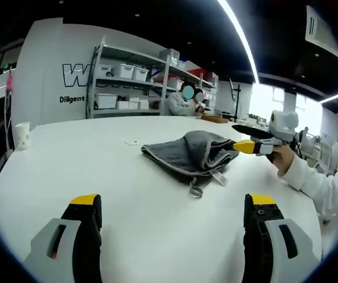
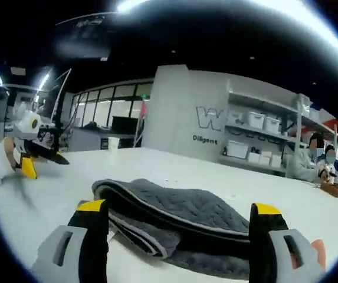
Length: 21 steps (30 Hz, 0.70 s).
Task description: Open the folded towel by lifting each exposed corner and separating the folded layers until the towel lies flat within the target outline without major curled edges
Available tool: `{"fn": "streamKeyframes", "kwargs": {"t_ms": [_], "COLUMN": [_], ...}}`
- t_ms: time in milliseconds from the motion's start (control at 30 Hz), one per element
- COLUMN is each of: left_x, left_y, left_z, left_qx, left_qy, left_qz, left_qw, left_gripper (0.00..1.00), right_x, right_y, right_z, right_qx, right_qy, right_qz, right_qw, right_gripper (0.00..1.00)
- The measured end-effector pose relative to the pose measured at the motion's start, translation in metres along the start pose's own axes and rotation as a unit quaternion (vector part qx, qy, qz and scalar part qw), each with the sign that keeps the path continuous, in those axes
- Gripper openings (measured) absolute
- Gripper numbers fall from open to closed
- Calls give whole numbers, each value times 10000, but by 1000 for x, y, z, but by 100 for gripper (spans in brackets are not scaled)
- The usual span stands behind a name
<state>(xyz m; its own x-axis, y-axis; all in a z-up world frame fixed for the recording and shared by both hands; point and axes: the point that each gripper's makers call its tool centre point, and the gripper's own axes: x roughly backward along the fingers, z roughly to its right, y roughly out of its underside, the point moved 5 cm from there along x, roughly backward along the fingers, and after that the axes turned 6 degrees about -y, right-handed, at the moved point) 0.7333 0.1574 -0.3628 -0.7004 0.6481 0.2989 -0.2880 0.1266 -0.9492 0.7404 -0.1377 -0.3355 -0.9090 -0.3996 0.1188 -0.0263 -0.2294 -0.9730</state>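
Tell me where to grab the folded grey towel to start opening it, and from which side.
Grip the top layer's bound edge at the corner nearest the right gripper, where the grey towel shows stacked, slightly parted layers. Come in low along the white table, from the right gripper's own side, so that one jaw probably slips under the top layer alone. The left gripper stands open, well back from it.

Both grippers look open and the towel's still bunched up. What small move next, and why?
Probably ease the right gripper forward and close on the top layer's edge: the grey towel lies folded between its open jaws, while the left gripper hangs open, short of it.
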Motion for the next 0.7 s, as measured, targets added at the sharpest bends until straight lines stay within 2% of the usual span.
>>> {"fn": "streamKeyframes", "kwargs": {"t_ms": [133,300,400,500,700], "left_x": [1,2,1,0,1], "left_y": [-1,-1,-2,-2,-1], "left_z": [3,3,1,0,2], "left_qx": [-29,-57,-55,-64,-71], "left_qy": [15,-11,-15,-20,-28], "left_qz": [21,32,29,21,15], "left_qw": [10000,10000,10000,10000,10000], "left_gripper": [100,100,100,100,100], "right_x": [-3,-5,-6,-9,-20], "right_y": [-2,-10,-12,-11,-5], "right_z": [-12,-32,-39,-45,-56], "right_qx": [393,763,1188,1314,1527], "right_qy": [14,-101,38,122,145], "right_qz": [34,300,330,344,236], "right_qw": [9992,9966,9924,9907,9879], "right_gripper": [99,99,94,88,83]}}
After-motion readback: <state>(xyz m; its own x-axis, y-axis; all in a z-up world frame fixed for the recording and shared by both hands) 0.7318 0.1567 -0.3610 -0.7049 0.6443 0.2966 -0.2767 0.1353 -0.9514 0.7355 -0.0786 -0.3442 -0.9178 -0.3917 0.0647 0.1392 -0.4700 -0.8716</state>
